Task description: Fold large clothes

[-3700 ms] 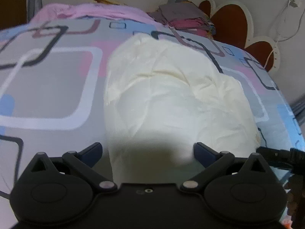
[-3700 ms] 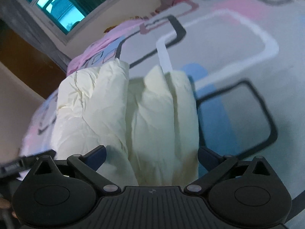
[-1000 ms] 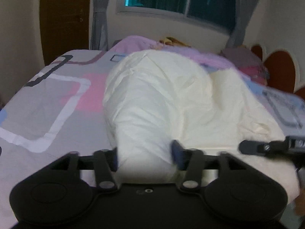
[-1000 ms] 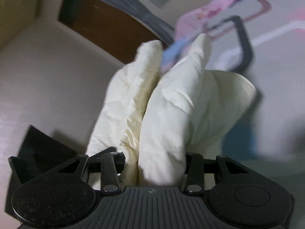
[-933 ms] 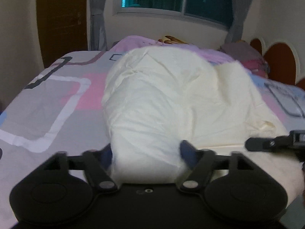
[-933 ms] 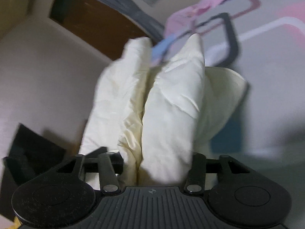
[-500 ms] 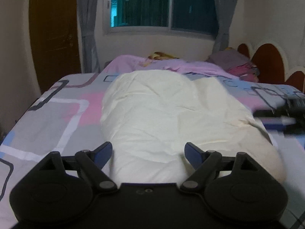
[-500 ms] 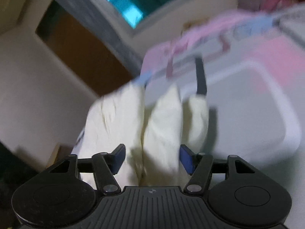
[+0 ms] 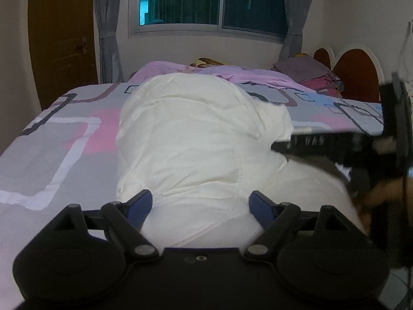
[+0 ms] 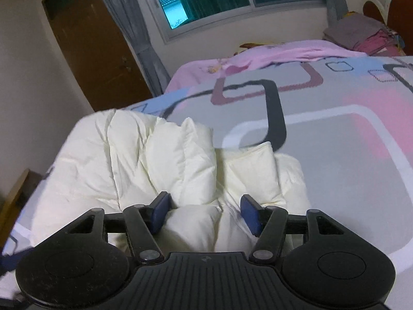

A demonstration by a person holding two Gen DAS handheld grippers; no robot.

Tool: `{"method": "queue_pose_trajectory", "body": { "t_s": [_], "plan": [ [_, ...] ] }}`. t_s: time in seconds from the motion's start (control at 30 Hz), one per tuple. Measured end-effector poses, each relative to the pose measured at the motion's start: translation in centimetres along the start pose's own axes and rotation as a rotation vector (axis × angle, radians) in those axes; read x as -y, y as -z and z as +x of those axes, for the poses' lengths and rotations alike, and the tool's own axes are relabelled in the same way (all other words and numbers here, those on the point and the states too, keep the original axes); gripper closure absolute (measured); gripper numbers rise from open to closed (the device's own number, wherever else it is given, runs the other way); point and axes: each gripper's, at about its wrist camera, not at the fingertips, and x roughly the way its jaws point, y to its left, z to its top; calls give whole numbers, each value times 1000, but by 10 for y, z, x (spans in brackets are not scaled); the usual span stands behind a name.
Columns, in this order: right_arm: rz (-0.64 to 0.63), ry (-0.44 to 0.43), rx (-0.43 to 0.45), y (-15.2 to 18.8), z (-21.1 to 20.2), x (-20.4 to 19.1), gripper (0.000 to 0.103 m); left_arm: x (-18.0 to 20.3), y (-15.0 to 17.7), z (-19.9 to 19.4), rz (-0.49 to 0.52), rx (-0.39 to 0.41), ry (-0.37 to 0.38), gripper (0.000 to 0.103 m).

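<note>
On bed point(image 9: 51, 139) | cream padded garment point(image 9: 196, 139) | left jaws opening, right closing, neither apparently gripping | no legible writing

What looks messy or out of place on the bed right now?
The cream padded garment lies bunched in puffy ridges at the bed's near corner rather than flat or squared. Farther back, a pink blanket is rumpled near the window, beside a stack of clothes. Nothing looks spilled or damaged.
</note>
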Motion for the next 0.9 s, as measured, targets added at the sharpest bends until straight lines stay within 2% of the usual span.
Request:
{"method": "queue_pose_trajectory", "body": {
  "t_s": [0.17,0.23,0.33,0.4,0.43,0.47,0.67,0.73,0.8,0.9],
  "plan": [
    [23,-14,-37,-7,-3,7,44,6,-11,1,-15,-52,-49,18],
    [43,-25,-46,-18,-18,3,43,3,-16,0,-55,-78,-63,16],
    [30,-73,3,-21,-52,-3,43,0,-21,-9,-121,-98,-91,10],
    [-6,-85,17,-19,-80,-11,31,1,-23,-19,-149,-102,-109,4],
    [-18,-92,22,-17,-93,-14,18,3,-24,-27,-158,-101,-115,3],
    [-32,-100,29,-14,-107,-17,16,6,-24,-35,-161,-98,-125,0],
    [-53,-109,31,10,-185,-19,15,33,-20,-91,-149,-68,-164,0],
    [-73,-110,33,20,-211,-21,12,42,-16,-112,-159,-56,-164,0],
    [-111,-100,46,31,-236,-25,6,53,-10,-135,-156,-52,-198,0],
    [-160,-96,61,49,-269,-31,4,69,1,-163,-120,-54,-252,0]
  ]
}}
